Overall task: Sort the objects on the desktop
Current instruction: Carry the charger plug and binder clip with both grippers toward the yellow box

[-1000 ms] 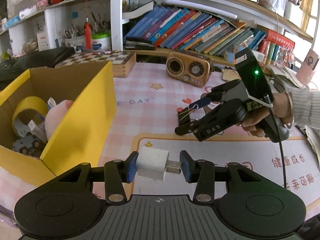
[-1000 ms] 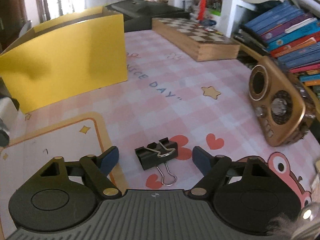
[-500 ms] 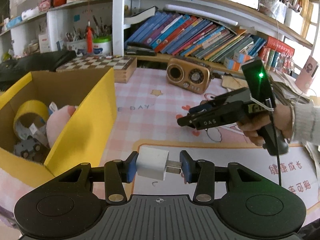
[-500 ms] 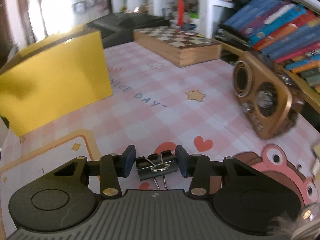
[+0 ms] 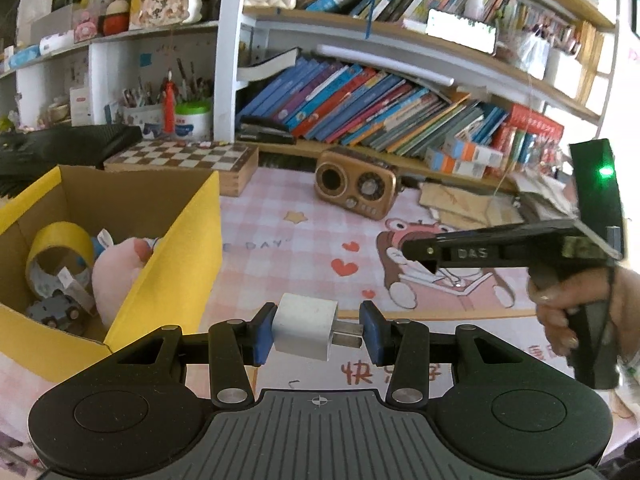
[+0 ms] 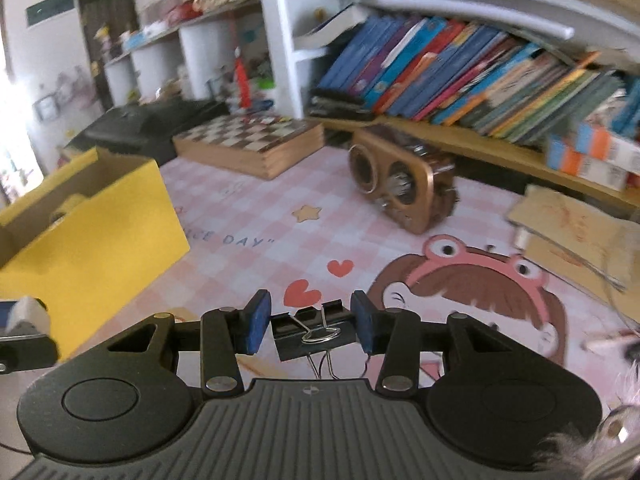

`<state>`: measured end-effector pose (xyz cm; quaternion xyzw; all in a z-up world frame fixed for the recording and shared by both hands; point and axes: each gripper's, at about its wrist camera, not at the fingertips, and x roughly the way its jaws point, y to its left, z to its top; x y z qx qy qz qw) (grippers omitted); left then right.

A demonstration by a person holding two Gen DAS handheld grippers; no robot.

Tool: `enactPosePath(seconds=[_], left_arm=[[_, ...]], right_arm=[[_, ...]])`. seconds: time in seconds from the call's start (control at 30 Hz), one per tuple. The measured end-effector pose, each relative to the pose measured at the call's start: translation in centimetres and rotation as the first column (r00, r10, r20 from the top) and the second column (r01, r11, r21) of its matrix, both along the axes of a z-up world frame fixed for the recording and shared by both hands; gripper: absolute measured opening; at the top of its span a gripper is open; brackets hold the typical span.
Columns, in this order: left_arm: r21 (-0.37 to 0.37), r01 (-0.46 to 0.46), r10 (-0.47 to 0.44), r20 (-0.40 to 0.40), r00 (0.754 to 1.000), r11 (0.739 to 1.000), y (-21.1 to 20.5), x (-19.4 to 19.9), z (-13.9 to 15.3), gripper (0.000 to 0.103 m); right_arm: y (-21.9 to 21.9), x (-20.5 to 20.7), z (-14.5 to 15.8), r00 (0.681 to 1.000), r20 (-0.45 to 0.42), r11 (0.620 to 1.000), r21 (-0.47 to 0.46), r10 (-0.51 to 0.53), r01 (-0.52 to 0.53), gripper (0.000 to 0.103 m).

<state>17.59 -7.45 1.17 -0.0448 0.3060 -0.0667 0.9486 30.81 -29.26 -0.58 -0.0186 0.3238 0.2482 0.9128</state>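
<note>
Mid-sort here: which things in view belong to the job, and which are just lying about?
In the job:
left claw shut on white charger plug
right claw shut on black binder clip
yellow box, already holding tape roll and pink plush

Lying about:
retro radio
chessboard box
shelf books

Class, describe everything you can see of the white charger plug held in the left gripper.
The white charger plug is a small rounded cube of smooth, plastic-looking material with two flat metal prongs sticking out sideways. It lies crosswise in the left gripper: one blue pad presses its body, the other meets the prong tips. It is held above the mat, beside the yellow box, touching nothing else. No cable is visible.
</note>
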Motion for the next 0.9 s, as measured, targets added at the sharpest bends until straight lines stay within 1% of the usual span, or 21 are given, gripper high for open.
enactPosePath(seconds=[0.2, 0.3, 0.43, 0.7, 0.77, 0.9], left_arm=[[-0.005, 0.063, -0.063, 0.058, 0.996, 0.998, 0.7, -1.8, 1.3, 0.043], [-0.019, 0.082, -0.08, 0.079, 0.994, 0.996, 1.5, -2.8, 1.7, 0.043], [-0.033, 0.1, -0.096, 0.098, 0.991, 0.994, 2.9, -4.2, 1.9, 0.043], [-0.05, 0.13, -0.124, 0.107, 0.986, 0.99, 6.0, -6.8, 1.6, 0.043], [-0.048, 0.132, -0.127, 0.095, 0.987, 0.99, 6.9, -7.5, 1.4, 0.043], [-0.053, 0.124, -0.122, 0.044, 0.992, 0.991, 8.5, -8.7, 0.8, 0.043]], right_arm=[[-0.8, -5.0, 3.3, 0.996, 0.008, 0.991, 0.094, -0.094, 0.092, 0.041], [-0.7, -7.3, 4.7, 0.991, 0.023, 0.986, 0.102, -0.133, 0.13, 0.041], [0.4, -10.0, 5.4, 0.985, 0.021, 0.984, 0.068, -0.169, 0.167, 0.041], [3.7, -14.5, 4.7, 0.982, -0.006, 0.982, 0.002, -0.187, 0.187, 0.041], [4.9, -15.4, 4.5, 0.982, -0.023, 0.982, -0.011, -0.189, 0.189, 0.041], [7.1, -17.3, 4.3, 0.981, -0.044, 0.982, -0.042, -0.186, 0.185, 0.041]])
